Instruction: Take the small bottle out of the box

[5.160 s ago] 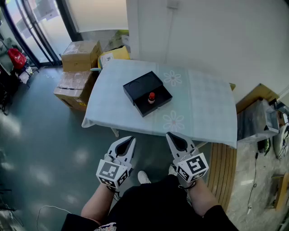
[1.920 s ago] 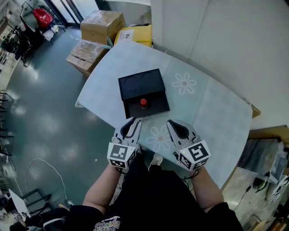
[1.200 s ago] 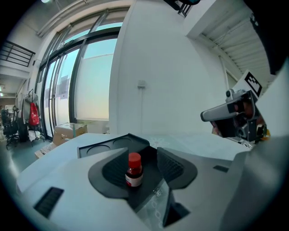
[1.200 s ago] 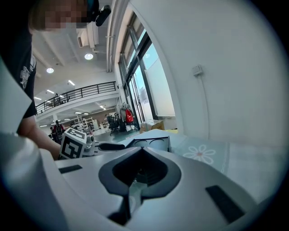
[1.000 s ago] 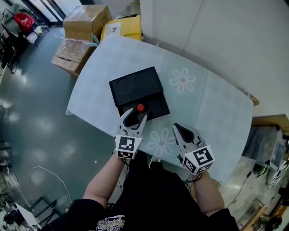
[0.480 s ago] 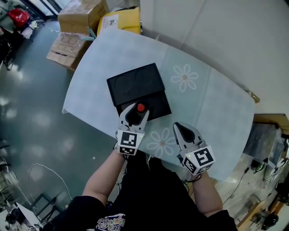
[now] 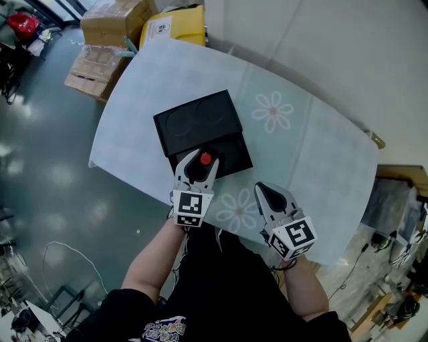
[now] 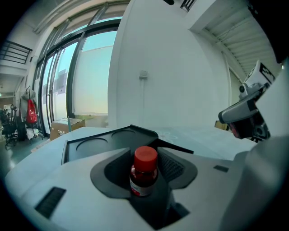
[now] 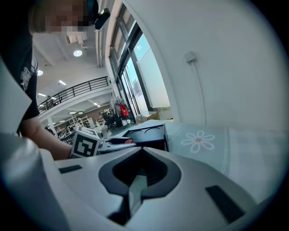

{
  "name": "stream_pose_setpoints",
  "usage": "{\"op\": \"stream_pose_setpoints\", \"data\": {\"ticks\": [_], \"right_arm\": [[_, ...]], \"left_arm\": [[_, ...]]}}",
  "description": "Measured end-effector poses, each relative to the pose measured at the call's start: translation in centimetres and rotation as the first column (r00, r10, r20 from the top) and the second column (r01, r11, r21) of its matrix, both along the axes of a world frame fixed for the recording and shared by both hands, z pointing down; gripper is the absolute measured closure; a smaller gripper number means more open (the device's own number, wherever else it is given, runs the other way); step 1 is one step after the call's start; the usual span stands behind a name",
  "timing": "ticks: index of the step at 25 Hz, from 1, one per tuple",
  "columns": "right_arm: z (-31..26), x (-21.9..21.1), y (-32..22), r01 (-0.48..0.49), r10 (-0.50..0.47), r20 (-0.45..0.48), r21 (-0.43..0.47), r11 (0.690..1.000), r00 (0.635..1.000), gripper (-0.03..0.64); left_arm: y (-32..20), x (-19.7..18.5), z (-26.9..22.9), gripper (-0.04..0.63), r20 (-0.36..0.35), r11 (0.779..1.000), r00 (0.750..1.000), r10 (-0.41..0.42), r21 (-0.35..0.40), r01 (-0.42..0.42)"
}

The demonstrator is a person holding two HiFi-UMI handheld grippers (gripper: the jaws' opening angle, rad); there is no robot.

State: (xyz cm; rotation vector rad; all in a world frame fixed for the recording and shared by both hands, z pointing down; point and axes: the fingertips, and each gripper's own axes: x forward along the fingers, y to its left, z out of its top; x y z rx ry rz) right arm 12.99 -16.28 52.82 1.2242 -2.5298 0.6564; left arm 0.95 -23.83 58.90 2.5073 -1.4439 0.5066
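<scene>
An open black box (image 7: 198, 121) lies on the table, its lid half toward the wall and its base half (image 7: 231, 155) toward me. A small dark bottle with a red cap (image 7: 206, 159) stands upright in the base. My left gripper (image 7: 198, 161) is open and reaches over the base's near edge, one jaw on each side of the bottle. In the left gripper view the bottle (image 8: 144, 172) stands in the gap between the jaws; contact cannot be told. My right gripper (image 7: 262, 192) is shut and empty, over the table's near edge to the right of the box.
The table carries a pale blue cloth with flower prints (image 7: 304, 143) and stands against a white wall. Cardboard boxes (image 7: 103, 20) and a yellow box (image 7: 170, 25) sit on the floor beyond its far left corner. Grey floor (image 7: 47, 167) lies to the left.
I have come up to the table. My left gripper has moved forward over the box and now straddles the bottle. The right gripper has stayed shut near the table's front edge.
</scene>
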Motion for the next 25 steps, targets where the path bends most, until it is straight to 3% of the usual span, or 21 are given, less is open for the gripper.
{"op": "stream_pose_setpoints", "data": {"ticks": [14, 25], "right_arm": [[0.2, 0.6, 0.2, 0.0, 0.0, 0.001, 0.003, 1.0, 1.0, 0.594], [-1.3, 0.9, 0.3, 0.033, -0.033, 0.006, 0.058, 0.998, 0.999, 0.594]], "left_arm": [[-0.1, -0.1, 0.1, 0.425, 0.003, 1.0, 1.0, -0.022, -0.007, 0.022], [0.6, -0.6, -3.6, 0.426, -0.02, 0.998, 0.998, -0.059, 0.028, 0.06]]}}
